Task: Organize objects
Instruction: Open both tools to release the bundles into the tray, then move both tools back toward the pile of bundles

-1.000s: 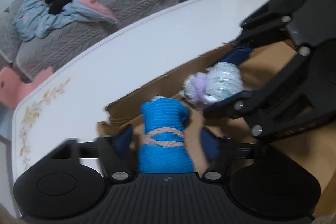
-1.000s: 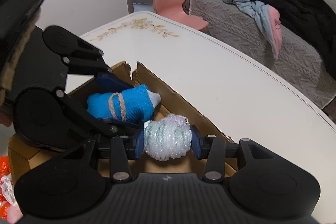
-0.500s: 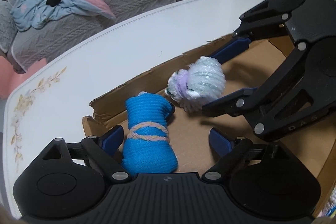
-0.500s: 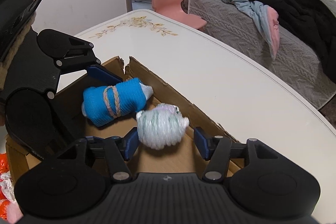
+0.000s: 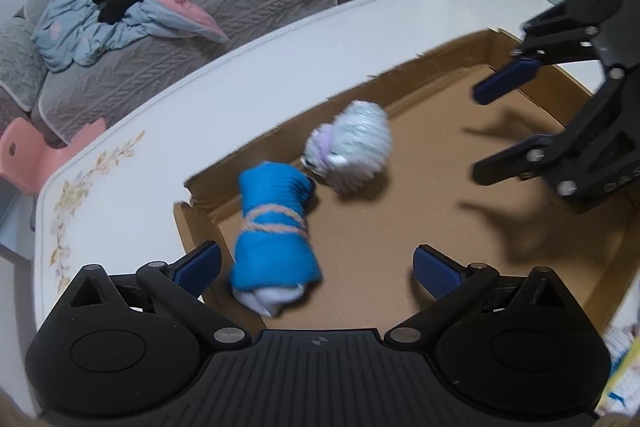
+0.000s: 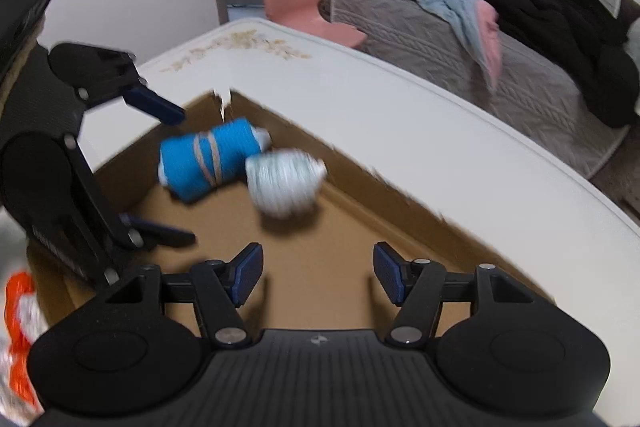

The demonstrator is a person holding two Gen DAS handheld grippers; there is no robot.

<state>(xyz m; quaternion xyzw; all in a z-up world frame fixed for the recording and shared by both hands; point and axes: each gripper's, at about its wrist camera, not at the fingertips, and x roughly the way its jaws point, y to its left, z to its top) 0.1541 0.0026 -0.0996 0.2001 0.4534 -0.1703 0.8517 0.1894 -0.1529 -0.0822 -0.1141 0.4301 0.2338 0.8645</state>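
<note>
Two rolled bundles lie touching in cardboard box (image 5: 400, 259) far corner: blue roll (image 5: 276, 227) between left gripper (image 5: 316, 267) opening jaws, unheld; pale roll (image 6: 284, 183) ahead of right gripper (image 6: 318, 277), opening, empty.

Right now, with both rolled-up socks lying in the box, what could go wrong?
1. The pale sock ball looks round and lies loose, so it might roll across the cardboard box.
2. The blue sock roll lies close to the left gripper, whose jaws are opening around it; a careless pull-back could drag it.
3. The box wall looks torn at the corner, so a nudge might bend it.
</note>
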